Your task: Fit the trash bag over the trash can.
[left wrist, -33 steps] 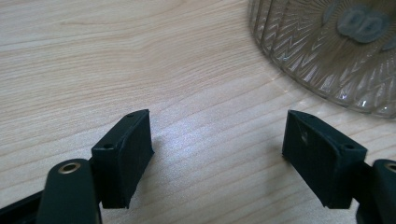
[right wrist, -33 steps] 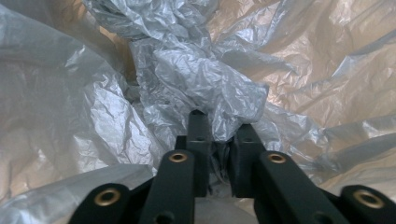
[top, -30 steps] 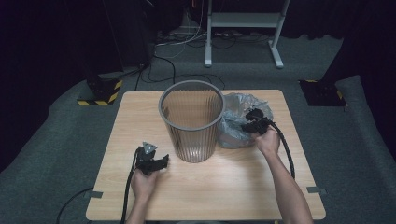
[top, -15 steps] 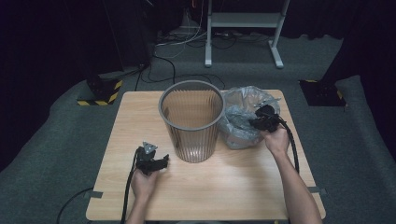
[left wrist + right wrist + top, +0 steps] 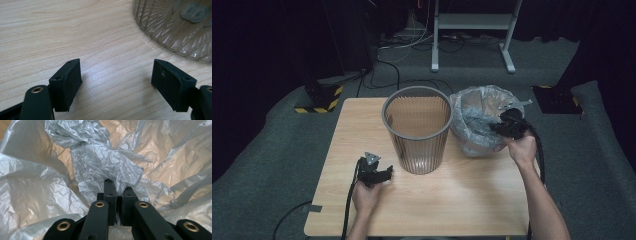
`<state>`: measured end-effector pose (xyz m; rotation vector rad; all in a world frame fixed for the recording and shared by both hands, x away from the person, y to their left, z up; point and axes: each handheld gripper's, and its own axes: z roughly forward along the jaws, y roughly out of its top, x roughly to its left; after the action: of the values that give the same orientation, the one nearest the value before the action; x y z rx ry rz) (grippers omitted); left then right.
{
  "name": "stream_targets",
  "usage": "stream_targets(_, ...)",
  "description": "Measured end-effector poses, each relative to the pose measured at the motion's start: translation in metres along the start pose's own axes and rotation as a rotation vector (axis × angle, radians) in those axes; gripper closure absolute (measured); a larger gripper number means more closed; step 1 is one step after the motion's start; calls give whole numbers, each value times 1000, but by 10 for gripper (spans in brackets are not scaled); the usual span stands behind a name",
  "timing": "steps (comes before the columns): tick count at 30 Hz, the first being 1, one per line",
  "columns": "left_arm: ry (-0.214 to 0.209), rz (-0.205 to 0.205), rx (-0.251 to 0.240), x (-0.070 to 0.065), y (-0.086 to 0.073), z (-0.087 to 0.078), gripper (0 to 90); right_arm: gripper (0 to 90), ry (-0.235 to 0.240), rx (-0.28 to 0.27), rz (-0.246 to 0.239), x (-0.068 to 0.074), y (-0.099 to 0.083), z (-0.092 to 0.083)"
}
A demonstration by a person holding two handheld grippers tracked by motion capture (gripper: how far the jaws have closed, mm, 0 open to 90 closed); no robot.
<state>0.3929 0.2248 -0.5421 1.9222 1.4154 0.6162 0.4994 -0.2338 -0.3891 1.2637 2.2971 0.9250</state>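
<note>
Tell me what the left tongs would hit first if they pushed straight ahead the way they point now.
Probably the ribbed bin. The left tongs stand open over the bare wooden table, with the bin's base ahead and to one side in the left gripper view. Depth is hard to judge; aimed slightly lower, they would meet the tabletop first.

My right gripper (image 5: 116,195) pinches a fold of the crinkled, translucent grey plastic bag (image 5: 474,117), which stands puffed open on the table, right beside the ribbed grey bin (image 5: 418,130).
</note>
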Motion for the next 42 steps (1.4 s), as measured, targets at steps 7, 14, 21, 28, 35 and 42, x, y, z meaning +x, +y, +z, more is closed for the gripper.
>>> stream_targets(7,0,0,0,0,0,0,240,861,18,-36,17,-4,16,-28)
stream_targets(14,0,0,0,0,0,0,240,863,23,-73,28,-7,37,-59)
stream_targets(21,0,0,0,0,0,0,240,863,30,-125,22,-8,58,-89)
stream_targets(28,1,0,0,0,0,0,240,864,60,-187,-11,2,87,-122)
stream_targets(35,1,1,0,0,0,0,239,864,113,-210,-43,17,104,-134)
stream_targets(42,2,1,-1,0,0,0,239,864,191,-216,-93,45,124,-133)
